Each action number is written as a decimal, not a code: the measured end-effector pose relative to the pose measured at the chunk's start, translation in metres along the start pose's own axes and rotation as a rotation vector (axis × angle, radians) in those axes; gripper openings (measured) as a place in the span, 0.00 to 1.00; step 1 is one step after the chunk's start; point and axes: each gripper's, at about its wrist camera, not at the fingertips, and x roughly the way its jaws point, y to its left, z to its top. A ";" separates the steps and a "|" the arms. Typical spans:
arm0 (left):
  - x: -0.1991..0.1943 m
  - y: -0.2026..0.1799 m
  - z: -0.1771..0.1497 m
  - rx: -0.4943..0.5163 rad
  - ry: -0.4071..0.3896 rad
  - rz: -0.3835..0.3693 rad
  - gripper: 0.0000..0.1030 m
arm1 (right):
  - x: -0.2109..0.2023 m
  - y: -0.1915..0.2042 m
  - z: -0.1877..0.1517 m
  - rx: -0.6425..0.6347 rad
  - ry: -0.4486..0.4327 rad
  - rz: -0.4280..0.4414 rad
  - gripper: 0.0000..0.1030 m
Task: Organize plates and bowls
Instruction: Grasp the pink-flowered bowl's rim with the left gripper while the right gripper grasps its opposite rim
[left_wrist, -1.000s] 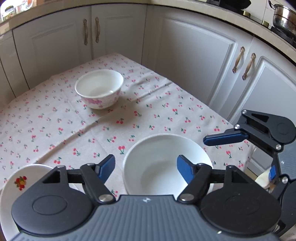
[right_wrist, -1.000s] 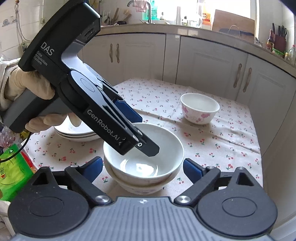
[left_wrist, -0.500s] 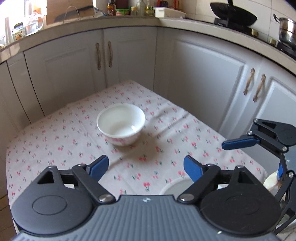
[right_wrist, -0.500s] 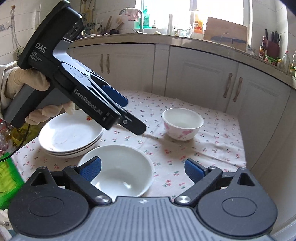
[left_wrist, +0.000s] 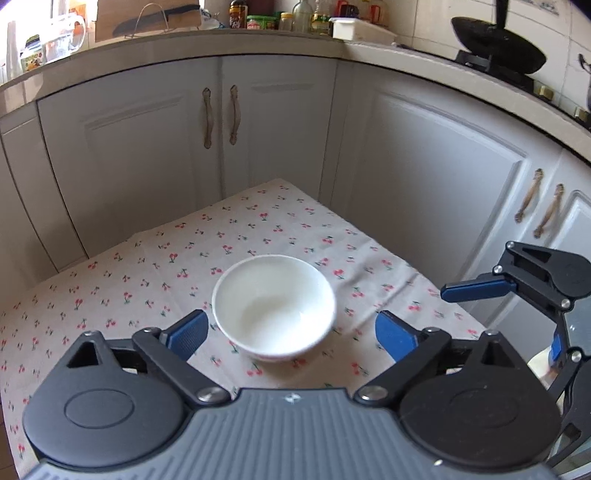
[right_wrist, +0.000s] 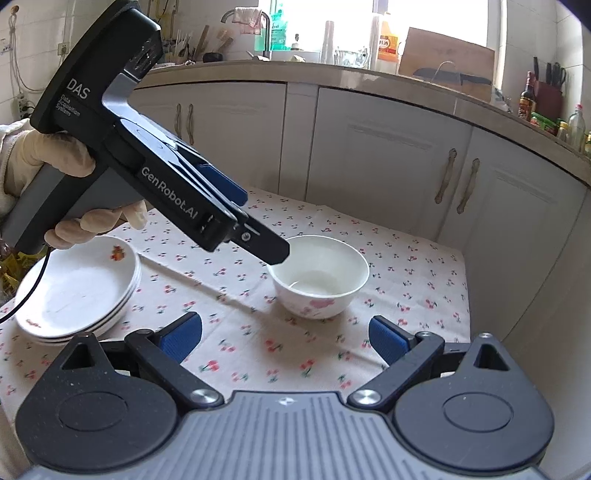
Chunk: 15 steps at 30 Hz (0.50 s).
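A white bowl with pink flowers (left_wrist: 274, 304) stands alone on the cherry-print tablecloth (left_wrist: 147, 266). My left gripper (left_wrist: 290, 334) is open and empty, its blue pads on either side of the bowl's near half. In the right wrist view the left gripper (right_wrist: 258, 236) hovers over the bowl (right_wrist: 320, 276), its tip above the bowl's left rim. My right gripper (right_wrist: 285, 338) is open and empty, held back from the bowl. A stack of white plates (right_wrist: 75, 290) sits at the left.
White cabinet doors (left_wrist: 280, 133) close in behind and to the right of the table. The table's right edge (right_wrist: 463, 295) lies close past the bowl. A green packet's edge (right_wrist: 8, 269) shows beside the plates.
My left gripper has moved forward from the stacked white bowls to the flowered bowl, which now sits between its pads. My right gripper has also advanced; the stacked bowls have left both views.
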 end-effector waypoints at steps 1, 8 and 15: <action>0.006 0.004 0.002 -0.010 0.001 0.000 0.94 | 0.007 -0.004 0.002 -0.002 0.006 -0.003 0.96; 0.048 0.032 0.016 -0.072 0.044 -0.002 0.93 | 0.048 -0.024 0.008 0.005 0.051 -0.016 0.96; 0.083 0.048 0.021 -0.123 0.086 -0.041 0.83 | 0.083 -0.036 0.010 0.015 0.077 -0.008 0.95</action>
